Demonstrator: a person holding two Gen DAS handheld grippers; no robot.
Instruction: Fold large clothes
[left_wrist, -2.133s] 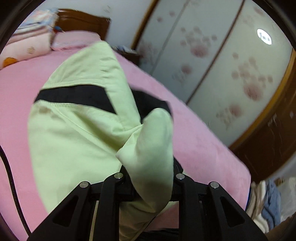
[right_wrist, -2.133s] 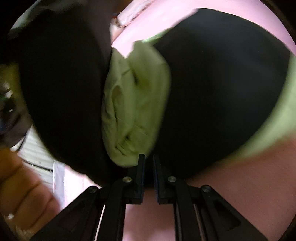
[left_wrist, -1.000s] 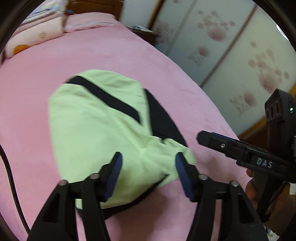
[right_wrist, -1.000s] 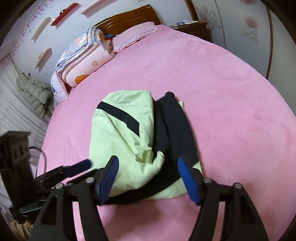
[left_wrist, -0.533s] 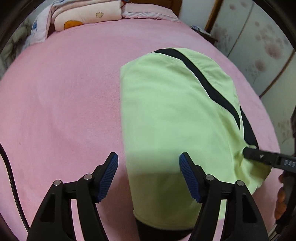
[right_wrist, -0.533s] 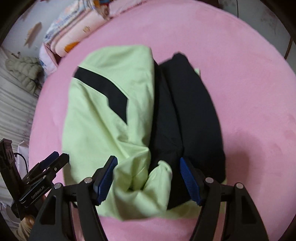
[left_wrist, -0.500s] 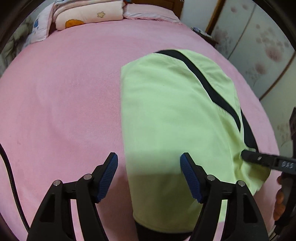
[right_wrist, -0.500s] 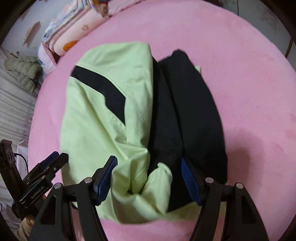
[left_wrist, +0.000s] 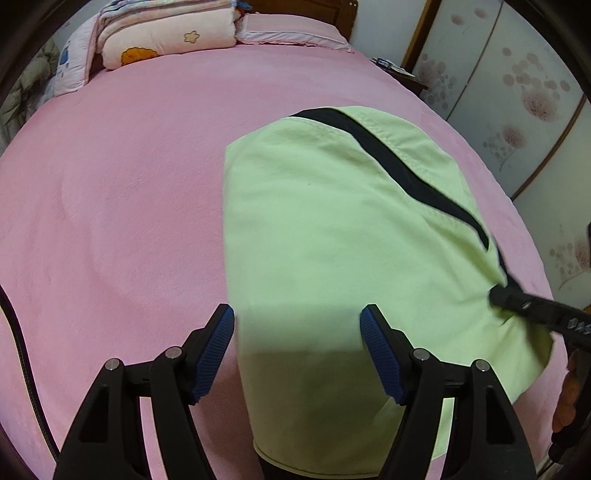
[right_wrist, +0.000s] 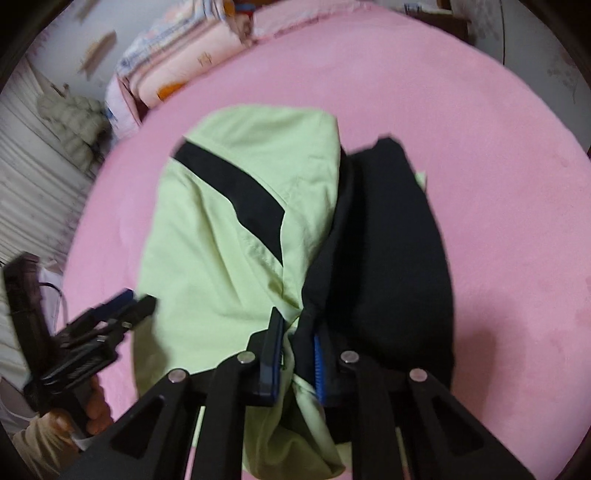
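Note:
A light-green garment (left_wrist: 332, 240) with a black stripe (left_wrist: 399, 166) lies folded on the pink bed (left_wrist: 110, 184). In the right wrist view its black half (right_wrist: 388, 240) lies beside the green half (right_wrist: 229, 251). My left gripper (left_wrist: 297, 317) is open and hovers over the garment's near left edge, with cloth below the gap but not pinched. My right gripper (right_wrist: 297, 328) is closing, and its pads press a bunch of green and black cloth at the near edge. Its tip (left_wrist: 517, 299) shows at the garment's right corner in the left wrist view.
Folded quilts (left_wrist: 166, 37) and a pillow (left_wrist: 291, 35) lie at the head of the bed. Flowered wardrobe doors (left_wrist: 517, 92) and a nightstand (left_wrist: 399, 72) stand to the right. A cable (left_wrist: 22, 350) hangs at the left, and a hand (right_wrist: 96, 410) holds the left gripper (right_wrist: 125, 306).
The right jaws have gone from wide apart to pinched on the bunched cloth at the near edge. The left gripper came down to the garment's left edge a second ago and has stayed there.

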